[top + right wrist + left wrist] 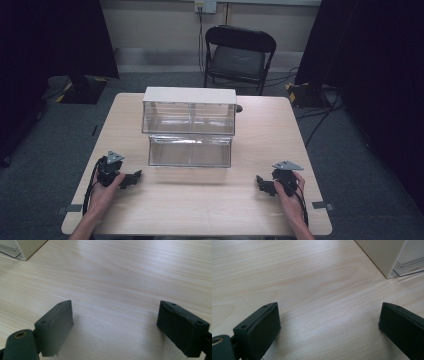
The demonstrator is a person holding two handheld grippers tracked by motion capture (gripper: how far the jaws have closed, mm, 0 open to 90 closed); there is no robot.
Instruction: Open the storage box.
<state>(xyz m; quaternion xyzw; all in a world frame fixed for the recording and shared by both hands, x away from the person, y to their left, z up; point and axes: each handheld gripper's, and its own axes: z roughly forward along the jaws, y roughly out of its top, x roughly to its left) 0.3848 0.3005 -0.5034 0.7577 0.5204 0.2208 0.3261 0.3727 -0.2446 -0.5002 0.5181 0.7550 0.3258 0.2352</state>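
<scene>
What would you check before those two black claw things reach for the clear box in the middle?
1. Left gripper jaws spread wide, nothing between them: ok.
2. Right gripper jaws spread wide, nothing held: ok.
3. Both rest near the table's front edge, apart from the clear drawer box: ok.
4. Bare wood lies between each gripper and the box: ok.
5. Lower drawer sticks out toward the person: ok.
6. Anything inside the drawers: cannot tell.

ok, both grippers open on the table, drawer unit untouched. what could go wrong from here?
1. The clear drawer unit looks light and stands loose on the table; a one-sided pull may slide it.
2. The lower drawer already juts out; the left gripper or right gripper could knock it.
</scene>
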